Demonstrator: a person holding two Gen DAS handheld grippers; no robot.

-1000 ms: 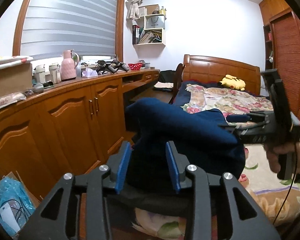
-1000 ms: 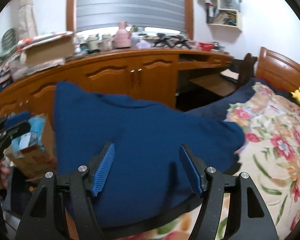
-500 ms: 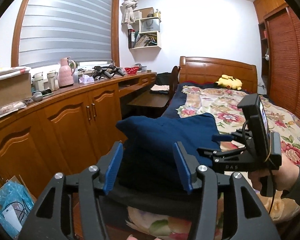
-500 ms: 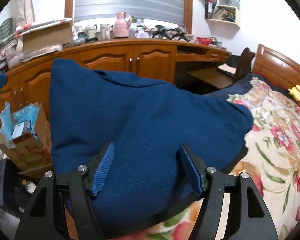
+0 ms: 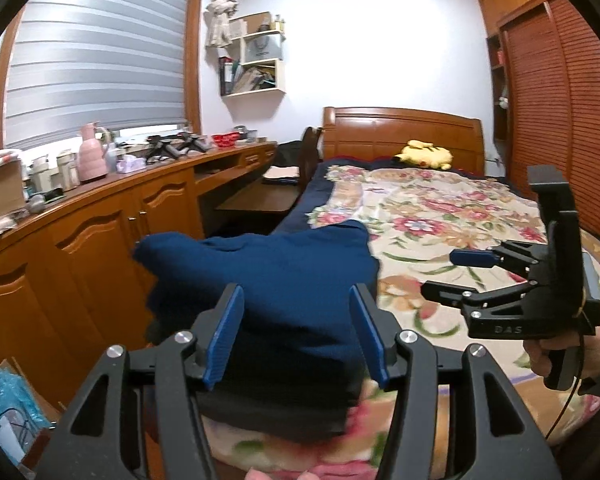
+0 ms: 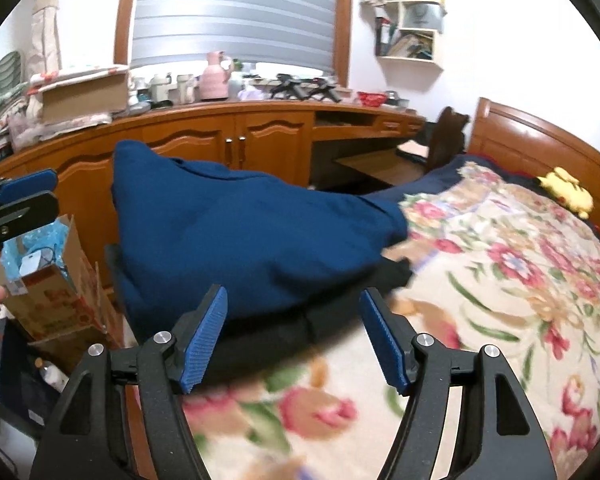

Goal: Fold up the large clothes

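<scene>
Navy-blue fabric garment (image 5: 268, 280); cream bedspread (image 6: 520, 280), red-pink flowers, green leaves; yellow plush toy (image 5: 422, 155); orange-brown wooden cabinets (image 6: 220, 140); pink jug (image 5: 89, 153).

dark blue garment (image 5: 276, 276), thick plain knit-like cloth, bunched into a loose heap at the near left corner of a floral bedspread (image 5: 432, 216). in the left wrist view, at about 7 o'clock of the bed, one blunt corner pointing to 9 o'clock past the mattress edge. upper surface smooth, sloping down toward 3 o'clock in the right wrist view (image 6: 240, 232). darker, near-black layer (image 6: 300, 328) showing beneath the low edge at 6 o'clock. not flat, not neatly folded; lower edge blurred.
</scene>
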